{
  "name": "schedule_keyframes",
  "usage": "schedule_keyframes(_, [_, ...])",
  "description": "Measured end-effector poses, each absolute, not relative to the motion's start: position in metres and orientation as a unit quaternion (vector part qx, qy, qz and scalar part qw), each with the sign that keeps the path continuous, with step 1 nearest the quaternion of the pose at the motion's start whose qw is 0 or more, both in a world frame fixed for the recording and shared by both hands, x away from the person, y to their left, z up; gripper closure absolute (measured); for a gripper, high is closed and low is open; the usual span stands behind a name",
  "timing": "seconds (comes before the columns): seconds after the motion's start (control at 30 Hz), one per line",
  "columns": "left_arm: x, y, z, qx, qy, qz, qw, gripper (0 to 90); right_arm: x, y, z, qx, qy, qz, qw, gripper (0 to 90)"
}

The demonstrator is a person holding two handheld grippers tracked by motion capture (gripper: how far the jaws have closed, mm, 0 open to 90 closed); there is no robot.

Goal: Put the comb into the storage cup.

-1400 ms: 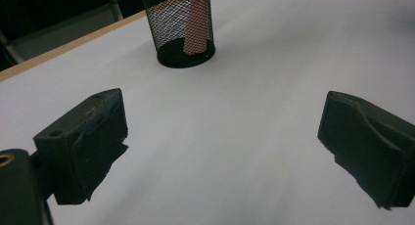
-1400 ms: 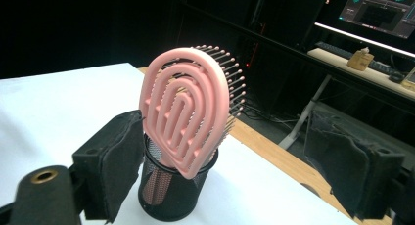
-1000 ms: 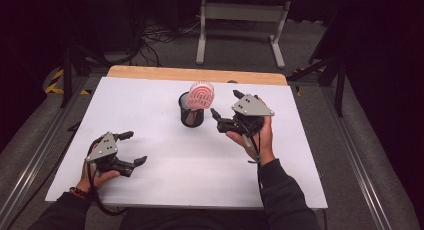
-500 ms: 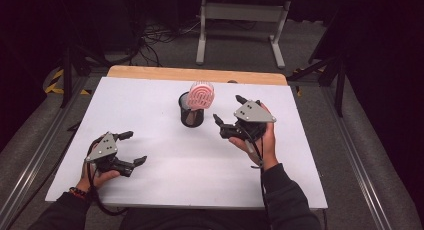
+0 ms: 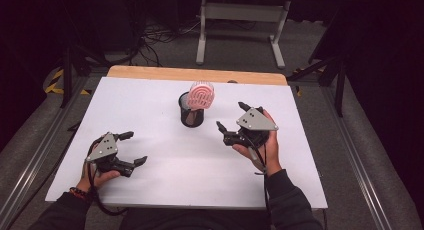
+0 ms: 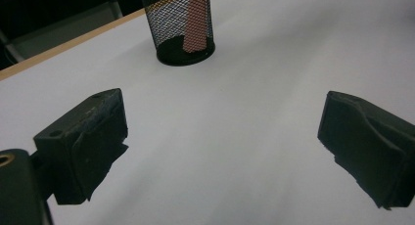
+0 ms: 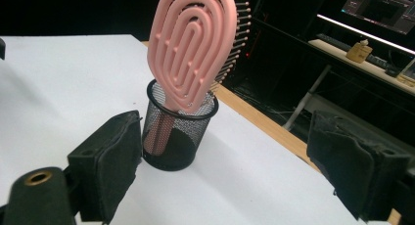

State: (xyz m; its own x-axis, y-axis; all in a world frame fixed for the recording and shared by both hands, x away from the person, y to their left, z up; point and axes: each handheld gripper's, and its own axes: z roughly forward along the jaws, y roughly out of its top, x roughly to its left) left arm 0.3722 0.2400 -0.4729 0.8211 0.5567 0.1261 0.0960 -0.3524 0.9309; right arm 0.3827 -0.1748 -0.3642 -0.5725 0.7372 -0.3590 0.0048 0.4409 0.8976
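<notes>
1. Brush (image 5: pixel 201 96): pink, stands handle-down in the black mesh cup (image 5: pixel 192 117), upper middle of the high view. Head sticks out above the rim and leans toward the right of that frame; the cup keeps it upright and leaves the head free to grab.
2. In the right gripper view the brush (image 7: pixel 195 49) fills the upper middle, flat back facing the camera, bristles on the far side. The handle shows pink through the mesh of the cup (image 7: pixel 177 134).
3. Right gripper (image 5: pixel 232 119): right of centre in the high view, just beside the cup, apart from it. Jaws wide open, nothing between them. They point at cup and brush, so I judge this a line-up for a grasp.
4. Left gripper (image 5: pixel 131 148): lower left of the high view, low over the white table (image 5: pixel 150 100), well apart from the cup. Jaws wide open and empty; probably parked clear of the working hand.
5. Left gripper view: cup (image 6: pixel 182 27) at the top edge, bare table between the jaws.
6. Risk, by judgement: the cup is light, so a sideways pull on the head could tip it.
</notes>
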Motion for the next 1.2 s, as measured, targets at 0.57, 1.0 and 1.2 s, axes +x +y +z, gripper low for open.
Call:
schedule_keyframes(0.57, [0.372, 0.238, -0.474, 0.797, 0.207, 0.217, 0.525, 5.0, 0.368, -0.194, -0.388, 0.244, 0.756, 0.454, 0.404, 13.0])
schedule_keyframes(1.0, [0.372, 0.238, -0.474, 0.798, 0.206, 0.217, 0.523, 5.0, 0.359, -0.211, -0.403, 0.251, 0.751, 0.456, 0.406, 12.4])
schedule_keyframes(1.2, [0.372, 0.238, -0.474, 0.799, 0.205, 0.218, 0.522, 5.0, 0.355, -0.213, -0.414, 0.248, 0.757, 0.445, 0.41, 12.0])
